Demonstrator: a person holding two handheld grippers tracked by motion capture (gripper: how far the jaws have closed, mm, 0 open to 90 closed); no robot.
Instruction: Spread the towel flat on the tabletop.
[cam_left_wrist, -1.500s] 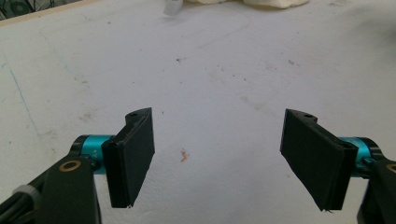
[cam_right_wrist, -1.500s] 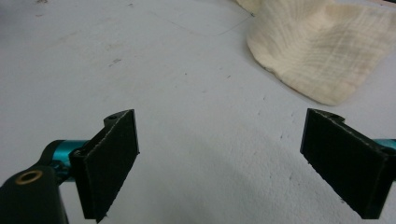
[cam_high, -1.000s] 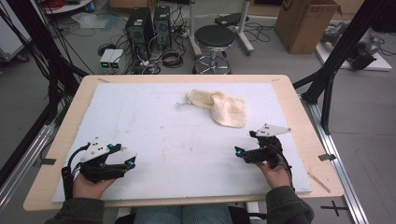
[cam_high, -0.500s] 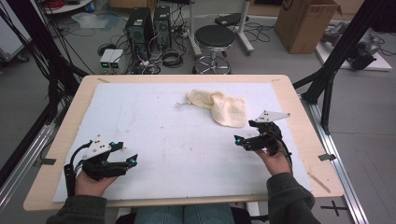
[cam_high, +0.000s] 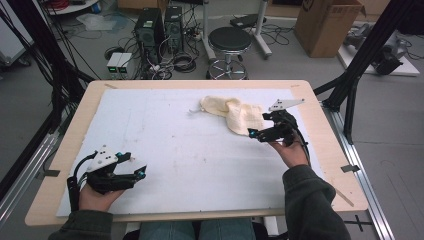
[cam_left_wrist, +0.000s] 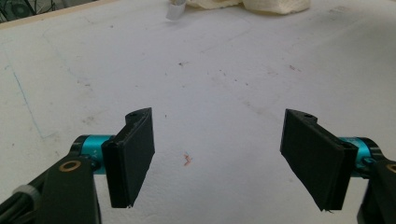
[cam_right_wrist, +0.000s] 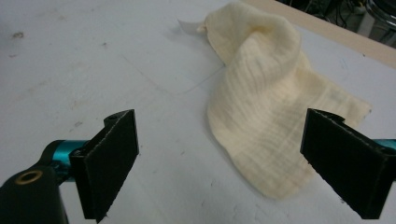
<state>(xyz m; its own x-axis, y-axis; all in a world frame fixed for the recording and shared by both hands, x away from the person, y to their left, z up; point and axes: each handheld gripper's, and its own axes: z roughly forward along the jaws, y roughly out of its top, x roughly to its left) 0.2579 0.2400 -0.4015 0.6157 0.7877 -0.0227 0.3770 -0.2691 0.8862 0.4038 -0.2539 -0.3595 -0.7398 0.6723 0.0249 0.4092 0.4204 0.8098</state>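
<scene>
High view, right tool (cam_high: 253, 134) beside cloth (cam_high: 235, 113)

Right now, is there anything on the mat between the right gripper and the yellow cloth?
Nothing visible. The right gripper has its jaws open at the near edge of the yellow cloth, and in the right gripper view only bare white mat lies before the cloth.
</scene>
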